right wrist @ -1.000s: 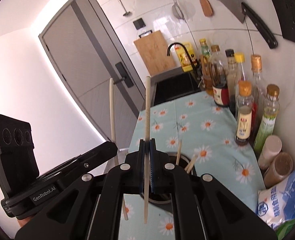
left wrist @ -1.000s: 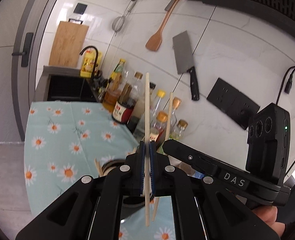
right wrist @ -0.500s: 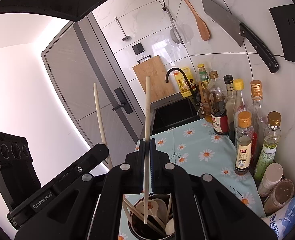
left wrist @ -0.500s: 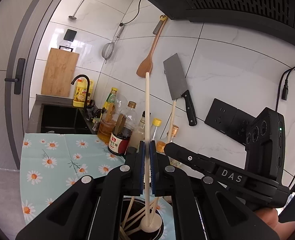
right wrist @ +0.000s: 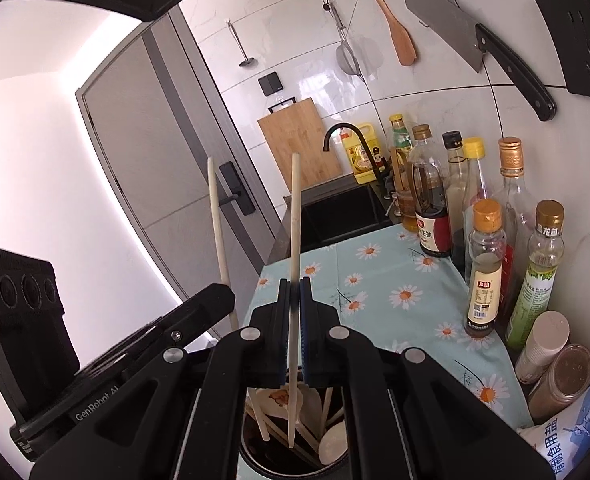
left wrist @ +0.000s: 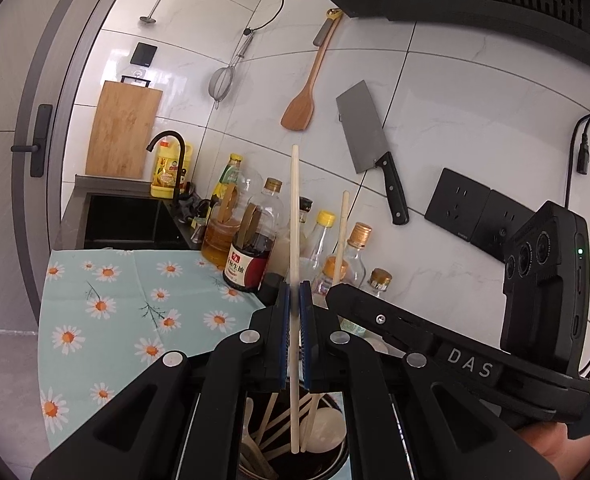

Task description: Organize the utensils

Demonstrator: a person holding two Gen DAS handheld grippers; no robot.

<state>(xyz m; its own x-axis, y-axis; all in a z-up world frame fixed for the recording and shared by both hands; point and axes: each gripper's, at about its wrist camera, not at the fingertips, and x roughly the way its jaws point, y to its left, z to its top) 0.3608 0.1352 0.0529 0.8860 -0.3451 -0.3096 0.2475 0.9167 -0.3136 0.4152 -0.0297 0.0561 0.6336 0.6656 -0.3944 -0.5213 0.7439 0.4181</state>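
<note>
- Both grippers have sunk since the earlier frames: a second ago each chopstick's lower tip hung over the daisy-print cloth with the holder mostly hidden under the jaws, and now both tips sit inside the mouth of the dark round utensil holder (left wrist: 331,462).
- The left gripper (left wrist: 294,296) has its blue-padded jaws pressed together on a pale wooden chopstick (left wrist: 294,208), held upright, its lower end below the jaws among the sticks and white spoons already in the holder.
- The right gripper (right wrist: 294,292) likewise pinches its own pale wooden chopstick (right wrist: 294,216), near vertical, tip just inside the holder (right wrist: 255,458) directly beneath the fingers.
- The two grippers crowd each other: the right one's body lies just to the right of the left jaws, so a bump between them could twist either stick.
- Risk, as I judge it: each stick is clamped at a single narrow point, so it can pivot in the pads and swing off line.
- A tip could also snag on a white spoon (right wrist: 331,442) or a leaning stick inside, and pushing on might tip the holder.
- Letting go too high could let a chopstick bounce out onto the light-blue daisy-print tablecloth (left wrist: 127,304), left of the left gripper.
- The condiment bottles (right wrist: 485,268) ahead and to the right stand close enough to be knocked by a wide swing.
</note>
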